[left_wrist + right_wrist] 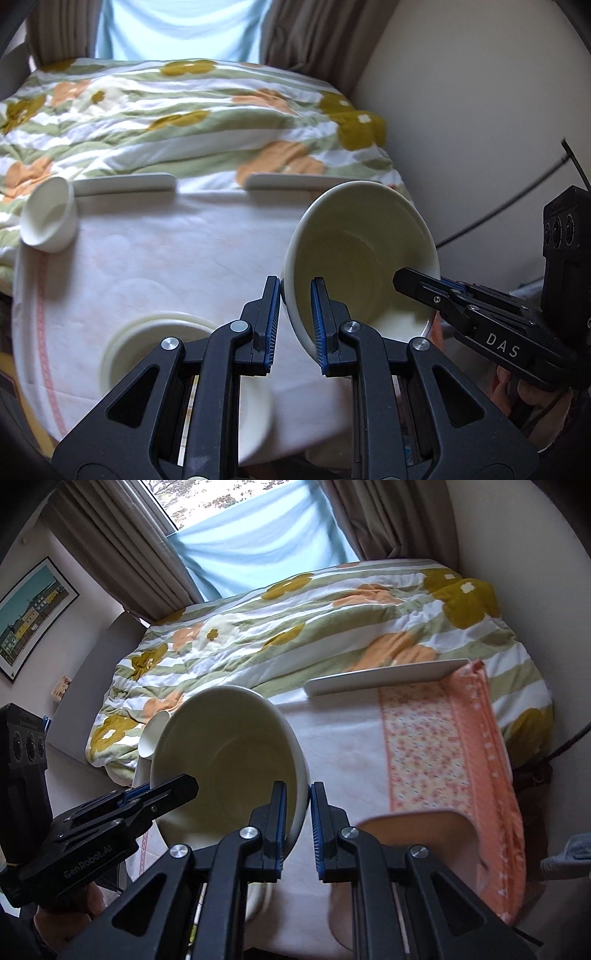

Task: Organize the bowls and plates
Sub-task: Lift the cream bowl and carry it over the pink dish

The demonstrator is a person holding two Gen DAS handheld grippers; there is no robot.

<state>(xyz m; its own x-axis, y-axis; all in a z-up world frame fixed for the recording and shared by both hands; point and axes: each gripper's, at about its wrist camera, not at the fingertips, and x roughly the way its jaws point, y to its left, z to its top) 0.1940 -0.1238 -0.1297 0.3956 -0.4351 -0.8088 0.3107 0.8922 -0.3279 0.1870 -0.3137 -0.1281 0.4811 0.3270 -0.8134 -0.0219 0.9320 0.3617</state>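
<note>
Nearest the cameras, a large cream bowl point(354, 258) is held tilted in the air, its opening toward the lenses. The left hand-held gripper point(293, 325) is clamped on its rim — one finger outside the wall, one inside — and the right hand-held gripper point(297, 819) grips the opposite rim the same way. Below, a white cloth point(166, 258) covers the desk, with another pale dish point(155, 332) just under the left gripper. Farther off, a small white cup point(50, 218) lies tipped on its side — beside a flat white plate point(125, 183) at the cloth's far edge. Beyond lies a bed with a flowered quilt point(184, 122).
</note>
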